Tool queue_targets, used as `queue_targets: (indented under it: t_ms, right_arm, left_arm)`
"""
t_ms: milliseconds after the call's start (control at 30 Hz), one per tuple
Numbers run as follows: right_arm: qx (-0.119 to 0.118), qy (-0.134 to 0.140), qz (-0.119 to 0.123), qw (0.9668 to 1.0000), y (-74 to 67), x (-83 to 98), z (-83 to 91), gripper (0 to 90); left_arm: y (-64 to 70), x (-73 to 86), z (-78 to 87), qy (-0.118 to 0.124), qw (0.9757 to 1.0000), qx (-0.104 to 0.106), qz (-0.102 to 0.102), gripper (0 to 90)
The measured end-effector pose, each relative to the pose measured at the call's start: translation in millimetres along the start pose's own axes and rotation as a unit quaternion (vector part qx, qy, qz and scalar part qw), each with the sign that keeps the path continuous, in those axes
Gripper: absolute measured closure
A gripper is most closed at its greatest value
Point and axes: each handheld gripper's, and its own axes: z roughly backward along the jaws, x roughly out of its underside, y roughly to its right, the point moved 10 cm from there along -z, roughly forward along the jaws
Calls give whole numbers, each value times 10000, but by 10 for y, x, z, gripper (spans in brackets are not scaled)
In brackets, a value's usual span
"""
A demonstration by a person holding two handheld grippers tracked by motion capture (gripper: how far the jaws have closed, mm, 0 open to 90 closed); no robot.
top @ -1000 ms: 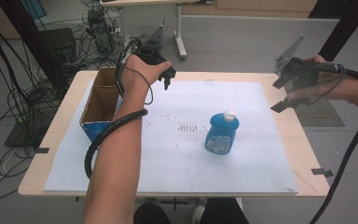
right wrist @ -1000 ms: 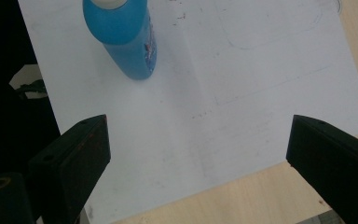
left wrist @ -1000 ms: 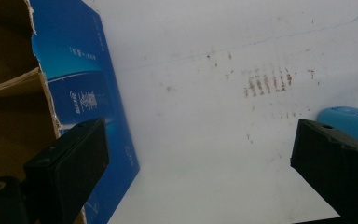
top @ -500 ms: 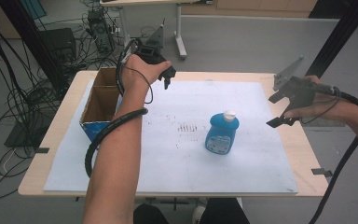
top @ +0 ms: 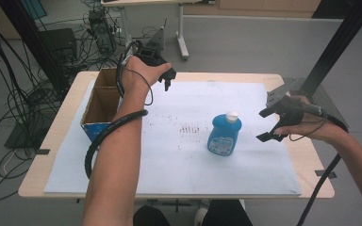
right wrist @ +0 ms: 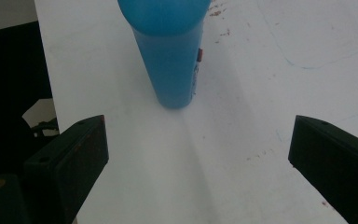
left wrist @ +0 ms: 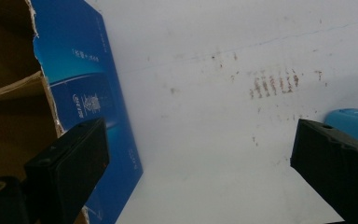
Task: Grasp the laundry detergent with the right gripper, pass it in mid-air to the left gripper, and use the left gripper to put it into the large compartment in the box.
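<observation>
A blue bottle [top: 224, 133] with a white cap stands upright on the white sheet [top: 184, 160] near the table's middle. In the right gripper view the blue bottle [right wrist: 170, 56] rises straight ahead, a short way beyond the jaws. My right gripper [top: 267, 125] hovers open just right of the bottle, not touching it. My left gripper [top: 168, 80] is held open above the far part of the sheet, beside an open cardboard box [top: 100, 107]. The left gripper view shows the box's blue side [left wrist: 91, 107] at left and an edge of the bottle [left wrist: 354, 122] at right.
The box stands at the table's left edge. Brown smudges [top: 188, 128] mark the sheet left of the bottle. Bare wooden table rim [top: 311, 155] shows at the right. Cables and equipment lie on the floor beyond the far left corner.
My right gripper has come down and leftward from the far right corner toward the bottle, staying open. The left gripper and bottle have not moved.
</observation>
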Motion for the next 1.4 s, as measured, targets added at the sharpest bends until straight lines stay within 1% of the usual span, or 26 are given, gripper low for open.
queue_targets:
  t_ms: [33,100,133,200,267,400,533,567,667,700,733,967,1133,1267,1367,1400]
  right_arm:
    - [0,0,0,10000,0,0,0,49]
    - [-21,74,0,10000,-25,2,-81,47]
    - [-21,74,0,10000,-25,2,-81,47]
    - [-45,226,-10,9997,-45,-15,-168,45]
    - [-46,265,-21,9996,-51,-21,-195,45]
    - [-83,453,3,9989,-102,-47,-352,44]
    - [-89,635,-11,9979,-127,-69,-457,42]
    - [-89,635,-11,9979,-127,-69,-457,42]
    - [-97,781,-7,9969,-152,-79,-535,41]
    - [-97,781,-7,9969,-152,-79,-535,41]
    - [-102,859,-25,9963,-164,-84,-572,40]
    - [-152,1028,-66,9946,-199,-89,-685,39]
    - [-152,1222,-75,9924,-226,-144,-788,36]
    - [-134,1299,-81,9914,-231,-169,-824,37]
    - [-91,1460,-126,9892,-218,-199,-851,34]
    - [-91,1460,-126,9892,-218,-199,-851,34]
  left_arm:
    - [0,0,0,0,10000,0,0,50]
    - [-9,-2,-6,-6,10000,-4,6,50]
    - [-9,-2,-6,-6,10000,-4,6,50]
    - [-11,-8,-8,0,10000,-9,5,50]
    - [-10,-12,-11,0,10000,-14,1,50]
    - [5,-15,-20,-10,10000,-12,-20,50]
    - [13,-22,-33,-5,10000,-24,-20,50]
    - [13,-22,-33,-5,10000,-24,-20,50]
    - [11,-26,-33,-11,10000,-31,-25,50]
    - [11,-29,-33,-5,10000,-28,-23,50]
    - [11,-29,-34,-10,10000,-33,-20,50]
    - [31,-42,-50,-21,10000,-44,-39,50]
    - [58,-57,-58,-14,10000,-42,-53,49]
    - [58,-63,-59,-20,10000,-50,-65,49]
    - [58,-64,-72,-23,10000,-55,-44,49]
    - [58,-64,-72,-23,10000,-55,-44,49]
